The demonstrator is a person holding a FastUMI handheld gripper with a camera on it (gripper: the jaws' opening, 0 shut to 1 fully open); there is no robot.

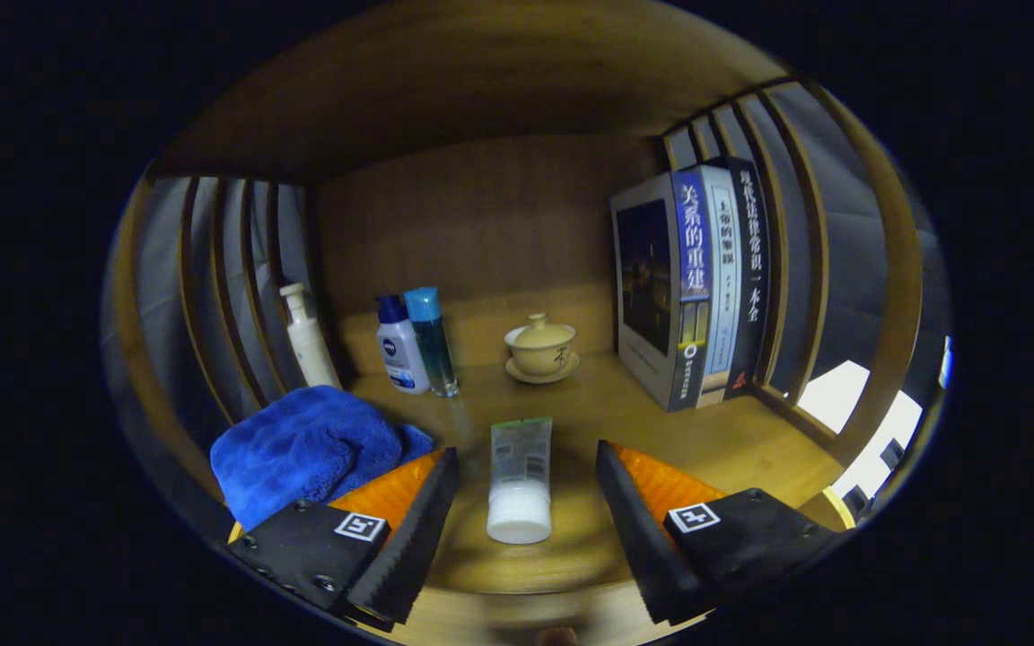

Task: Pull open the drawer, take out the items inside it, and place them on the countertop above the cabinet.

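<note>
Claw [526, 520] is released, fingers [409, 538] spread wide and gripping nothing. A tube [520, 483] lies flat on the worktop [732, 449] in the gap between them, touching neither finger. Its white cap points back toward the claw, its green end points away.

Beyond the fingers, on the same wooden worktop:
- blue towel [306, 449], bunched up, just beside the left finger and partly behind it
- white pump bottle [306, 336], upright, behind the towel against the left slatted wall [212, 287]
- white bottle with blue cap [400, 345] and a teal bottle [432, 341], upright, standing side by side and touching or nearly so, near the back panel [481, 233]
- lidded cup on a saucer [541, 348], beige, ahead of the tube and well apart from it
- books [692, 287], three or so, upright in a row, against the right slatted wall [804, 251]

A wooden shelf or top closes the space overhead. The worktop's front edge shows below the fingers. Drawer can't be made out from here. Light is dim; the tube label is too small to make out.
</note>
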